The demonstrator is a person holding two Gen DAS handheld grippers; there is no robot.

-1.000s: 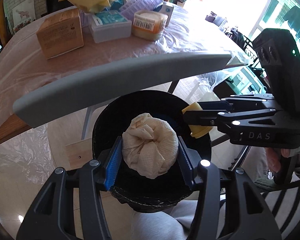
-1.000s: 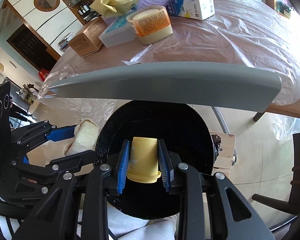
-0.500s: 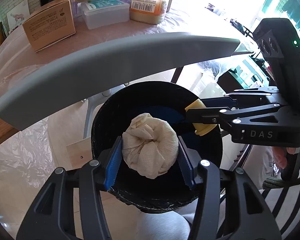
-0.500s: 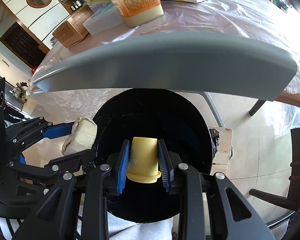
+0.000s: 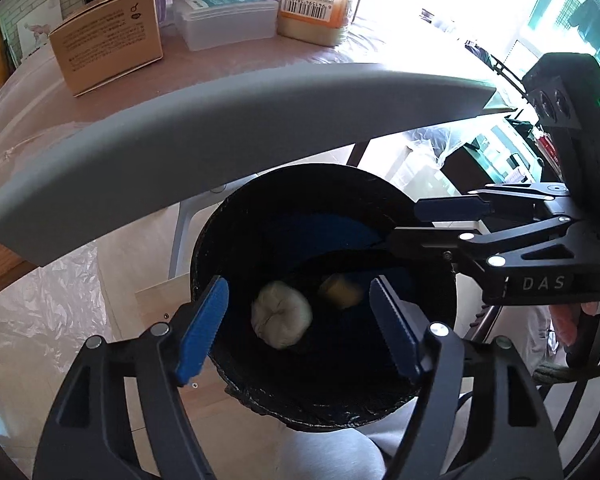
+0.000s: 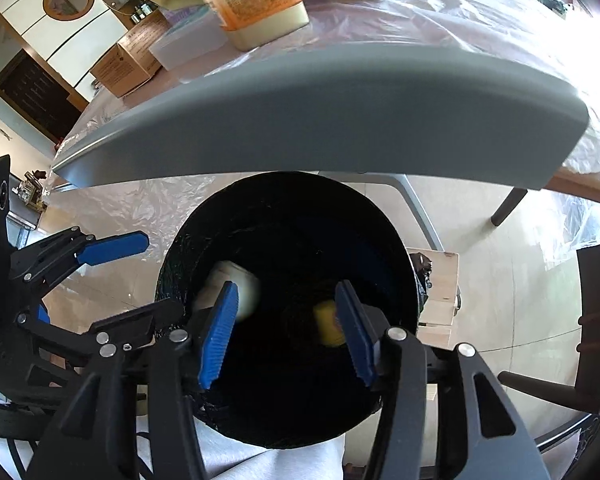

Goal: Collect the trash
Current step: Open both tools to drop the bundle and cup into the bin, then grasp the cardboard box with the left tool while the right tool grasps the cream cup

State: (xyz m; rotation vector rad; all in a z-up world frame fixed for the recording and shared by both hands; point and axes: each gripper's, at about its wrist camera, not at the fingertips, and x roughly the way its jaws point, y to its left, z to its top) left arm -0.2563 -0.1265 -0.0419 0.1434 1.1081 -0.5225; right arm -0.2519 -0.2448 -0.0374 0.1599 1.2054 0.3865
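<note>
Surface [image 5: 220,56] across the top of both views, wrapped in clear film, probably against spills. Cardboard box [image 5: 106,54], clear container and barcoded tub [image 5: 312,14] crowded toward its far edge, well apart from the work below.

Grey lid [image 5: 236,136] next, swung up and hanging between the surface's near edge and the bin, leaving the mouth free; its prop not visible.

Black-lined bin [image 5: 300,208] on the floor beneath that near edge, directly under both tools, well placed for a straight drop.

Left gripper [image 5: 298,286] tipped steeply down over the mouth, jaws at a middling spread, just been opening, nothing between the blue pads. Right gripper [image 6: 286,286] beside it at the bin's other side, likewise tipped down, jaws narrower yet clearly parted, also just been opening, equally empty.

Wad of crumpled paper [image 5: 282,314] down inside the bin, seen through the gap of the left jaws and free of them. Small yellow plastic piece [image 5: 340,290] just beside the wad, toward the right, blurred, perhaps mid-fall or barely landed; hard to say which.

Judging by that: both bits of trash delivered, this drop finished. Next move likely a lift clear of the bin and back to the surface for more, minding the lid's underside on the way up.
</note>
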